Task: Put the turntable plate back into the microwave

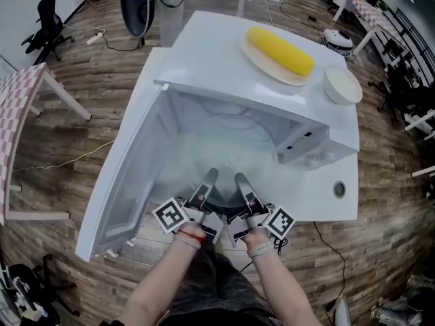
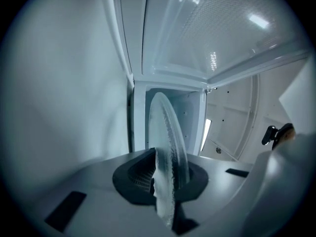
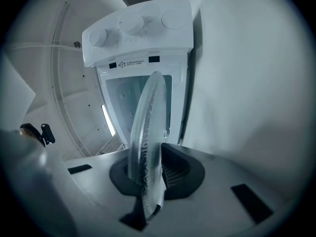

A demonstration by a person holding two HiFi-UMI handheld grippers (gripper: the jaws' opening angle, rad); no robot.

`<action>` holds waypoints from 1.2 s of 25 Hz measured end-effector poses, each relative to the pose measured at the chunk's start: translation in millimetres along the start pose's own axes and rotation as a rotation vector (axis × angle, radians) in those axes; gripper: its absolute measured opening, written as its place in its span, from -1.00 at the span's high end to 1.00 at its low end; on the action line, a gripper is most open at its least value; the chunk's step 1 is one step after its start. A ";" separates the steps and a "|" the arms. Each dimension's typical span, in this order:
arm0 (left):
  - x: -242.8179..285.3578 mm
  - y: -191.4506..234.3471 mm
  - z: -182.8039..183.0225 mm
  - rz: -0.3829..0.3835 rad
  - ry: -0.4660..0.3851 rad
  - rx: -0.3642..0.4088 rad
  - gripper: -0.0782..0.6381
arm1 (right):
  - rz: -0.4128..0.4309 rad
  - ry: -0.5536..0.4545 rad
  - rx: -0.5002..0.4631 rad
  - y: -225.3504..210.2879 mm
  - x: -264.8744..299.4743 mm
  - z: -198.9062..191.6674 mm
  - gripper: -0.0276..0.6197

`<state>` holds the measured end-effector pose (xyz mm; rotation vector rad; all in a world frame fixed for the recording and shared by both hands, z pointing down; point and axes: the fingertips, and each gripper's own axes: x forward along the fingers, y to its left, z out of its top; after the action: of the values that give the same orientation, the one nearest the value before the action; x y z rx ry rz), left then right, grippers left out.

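Note:
The clear glass turntable plate (image 1: pixel 224 156) lies level in the mouth of the white microwave (image 1: pixel 204 53), whose door (image 1: pixel 126 182) hangs open to the left. My left gripper (image 1: pixel 208 179) and right gripper (image 1: pixel 240 182) sit side by side, each shut on the plate's near rim. In the left gripper view the plate (image 2: pixel 167 137) stands edge-on, pinched between the dark pads of the left gripper (image 2: pixel 165 179). The right gripper view shows the same plate (image 3: pixel 148 127) clamped in the right gripper (image 3: pixel 148 174), with the knob panel (image 3: pixel 133 26) beyond it.
On top of the microwave sit a plate with a yellow corn cob (image 1: pixel 280 49) and a white bowl (image 1: pixel 342 85). The microwave stands on a white table (image 1: pixel 336 206). A fan (image 1: pixel 137 5) and other tables stand on the wood floor around.

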<state>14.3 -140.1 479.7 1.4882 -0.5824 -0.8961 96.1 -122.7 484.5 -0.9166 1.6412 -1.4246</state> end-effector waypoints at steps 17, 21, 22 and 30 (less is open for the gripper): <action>37.3 10.9 26.0 0.026 0.006 -0.006 0.69 | -0.016 -0.006 0.013 -10.3 39.2 22.1 0.78; 43.0 11.6 29.8 0.029 0.010 -0.003 0.69 | -0.009 -0.009 0.024 -11.7 45.1 24.7 0.78; 44.0 12.1 30.2 0.030 0.010 -0.005 0.69 | -0.009 -0.010 0.024 -12.0 46.0 25.4 0.78; 50.9 14.4 35.9 0.031 0.004 -0.014 0.69 | -0.023 -0.007 0.000 -12.5 53.7 29.4 0.78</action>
<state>16.6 -203.7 485.5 1.4649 -0.5935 -0.8713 98.6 -185.0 489.5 -0.9432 1.6302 -1.4351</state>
